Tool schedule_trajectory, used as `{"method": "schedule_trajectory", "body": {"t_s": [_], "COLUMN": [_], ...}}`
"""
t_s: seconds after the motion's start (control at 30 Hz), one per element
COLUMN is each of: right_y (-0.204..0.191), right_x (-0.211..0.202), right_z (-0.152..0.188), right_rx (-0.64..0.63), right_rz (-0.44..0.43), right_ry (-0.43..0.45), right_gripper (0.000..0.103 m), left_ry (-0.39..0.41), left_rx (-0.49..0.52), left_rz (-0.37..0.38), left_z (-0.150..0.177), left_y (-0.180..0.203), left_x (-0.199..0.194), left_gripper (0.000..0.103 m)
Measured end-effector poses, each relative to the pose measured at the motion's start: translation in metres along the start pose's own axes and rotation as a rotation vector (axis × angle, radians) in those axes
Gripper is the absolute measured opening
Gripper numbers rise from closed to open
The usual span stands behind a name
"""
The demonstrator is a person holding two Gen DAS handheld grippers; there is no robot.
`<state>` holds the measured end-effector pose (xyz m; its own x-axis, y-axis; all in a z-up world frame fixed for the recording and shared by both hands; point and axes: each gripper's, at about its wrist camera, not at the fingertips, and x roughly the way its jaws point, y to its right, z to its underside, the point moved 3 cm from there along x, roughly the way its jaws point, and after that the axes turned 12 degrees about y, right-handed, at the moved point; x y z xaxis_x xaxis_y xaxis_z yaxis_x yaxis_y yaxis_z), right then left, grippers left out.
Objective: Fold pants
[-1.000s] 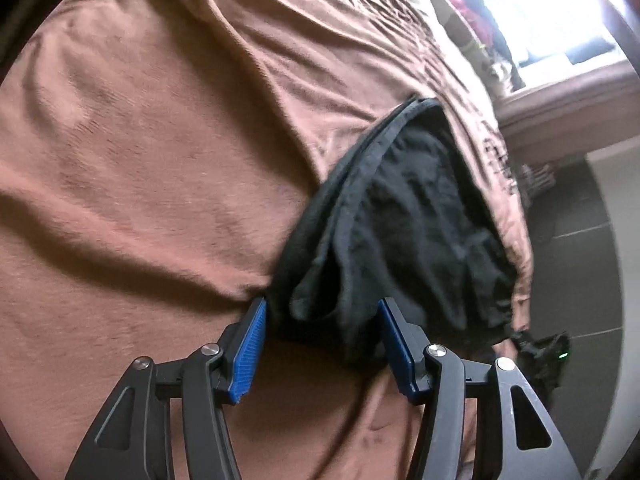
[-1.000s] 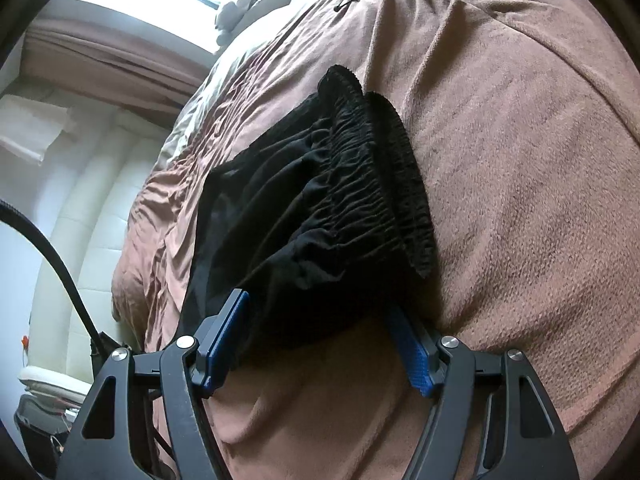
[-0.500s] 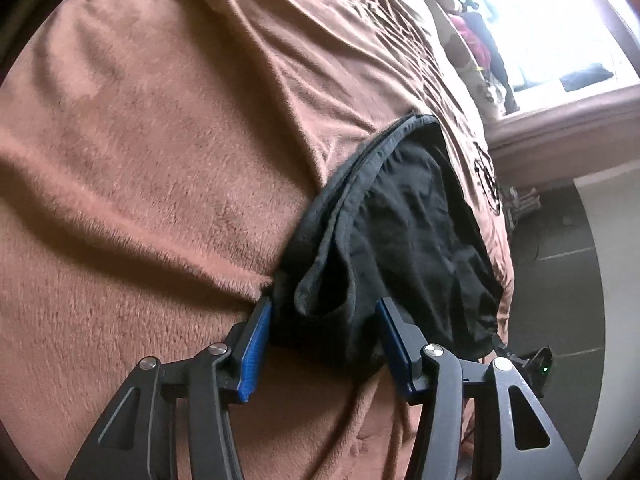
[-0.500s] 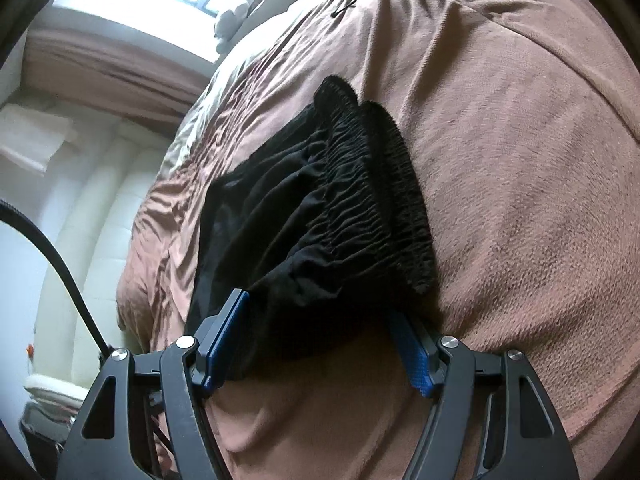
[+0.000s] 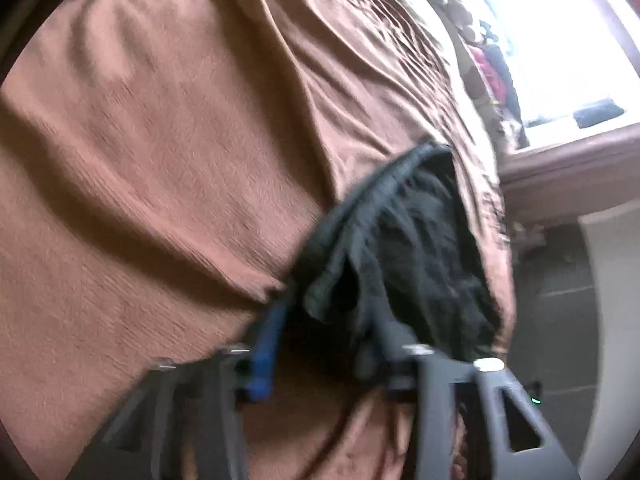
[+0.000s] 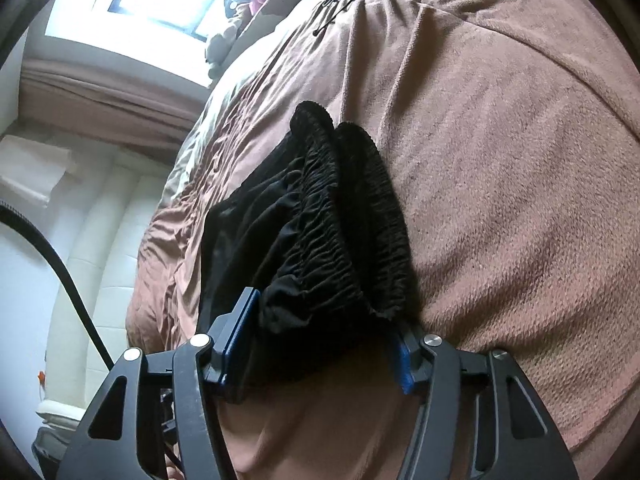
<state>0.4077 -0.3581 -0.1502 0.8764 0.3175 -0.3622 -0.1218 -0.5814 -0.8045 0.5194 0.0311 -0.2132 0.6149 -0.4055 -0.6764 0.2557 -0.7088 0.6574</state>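
Black fabric is what I see first: the pants point(image 6: 304, 224) lie bunched on the brown blanket point(image 6: 500, 160) of the bed, near its edge. From the right wrist view their gathered elastic waistband point(image 6: 360, 216) is doubled over, two ruched bands lying side by side and touching, with the smoother cloth spilling away to the left.

My right hand-held gripper point(image 6: 320, 340) has its jaws spread wide on either side of the waistband end of the pants; the blue pads point(image 6: 400, 360) sit at the cloth's outer edges, and I cannot tell whether they press it.

From the left wrist view, which is blurred, the pants point(image 5: 404, 256) show a hemmed edge running up along the blanket point(image 5: 180, 140). My left hand-held gripper point(image 5: 324, 340) straddles that end of the cloth, jaws apart with the dark fabric between them; the blur keeps me from judging any grip.

Farther out, the blanket rises in long creases. Beyond the bed edge a bright window point(image 6: 132, 4) stands above a brown ledge point(image 5: 572, 172), and a black cable point(image 6: 60, 260) curves along the left side of the right wrist view.
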Motion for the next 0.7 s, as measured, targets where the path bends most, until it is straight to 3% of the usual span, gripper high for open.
{"method": "schedule_trajectory", "body": {"t_s": [0.07, 0.23, 0.7], "right_y": [0.002, 0.000, -0.025], "right_x": [0.000, 0.000, -0.003], "right_z": [-0.001, -0.004, 0.004], "right_rx": [-0.013, -0.022, -0.082], "right_rz": [0.020, 0.025, 0.019], "right_ry": [0.000, -0.006, -0.048], "right_gripper": [0.043, 0.027, 0.023], "left_ry": [0.003, 0.054, 0.101], "left_rx": [0.003, 0.068, 0.053], "left_rz": [0.017, 0.034, 0.058], "left_z": [0.000, 0.000, 0.002], "left_y": [0.002, 0.017, 0.011], "left_x": [0.000, -0.014, -0.059], "left_gripper": [0.009, 0.006, 0.006]}}
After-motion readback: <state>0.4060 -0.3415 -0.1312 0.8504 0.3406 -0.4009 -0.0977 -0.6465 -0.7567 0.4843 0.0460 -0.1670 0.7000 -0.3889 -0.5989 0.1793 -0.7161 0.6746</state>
